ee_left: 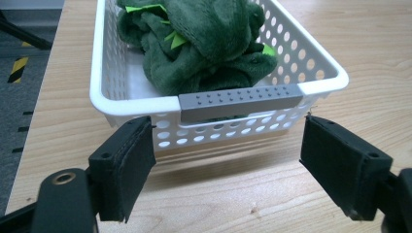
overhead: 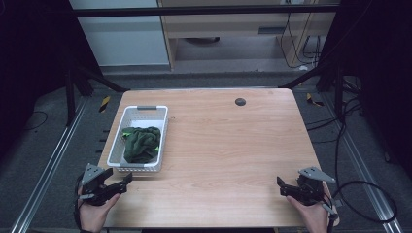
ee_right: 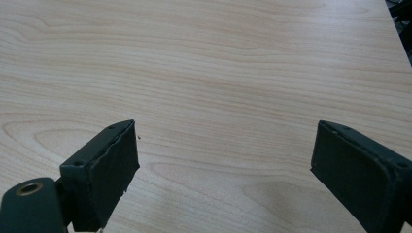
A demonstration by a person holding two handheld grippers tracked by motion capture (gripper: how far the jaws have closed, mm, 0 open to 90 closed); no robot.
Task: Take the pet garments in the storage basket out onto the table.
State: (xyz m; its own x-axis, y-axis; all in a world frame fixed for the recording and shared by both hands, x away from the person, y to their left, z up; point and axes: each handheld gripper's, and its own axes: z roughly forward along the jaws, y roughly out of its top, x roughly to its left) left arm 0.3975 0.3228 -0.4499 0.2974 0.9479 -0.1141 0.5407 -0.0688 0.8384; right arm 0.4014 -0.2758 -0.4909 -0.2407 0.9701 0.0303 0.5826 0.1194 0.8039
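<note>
Inside white basket [overhead: 162,122]: green cloth [overhead: 142,143].

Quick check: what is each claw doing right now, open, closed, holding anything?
Left claw: open, holding nothing, facing the white basket.
Right claw: open, holding nothing, over the bare table.

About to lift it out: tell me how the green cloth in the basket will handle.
The cloth looks plush and bunched, so probably floppy, sagging and unfolding when lifted. Likely light, and its fuzzy pile should resist slipping. Folds crowd the basket walls, so it may drag there.
</note>
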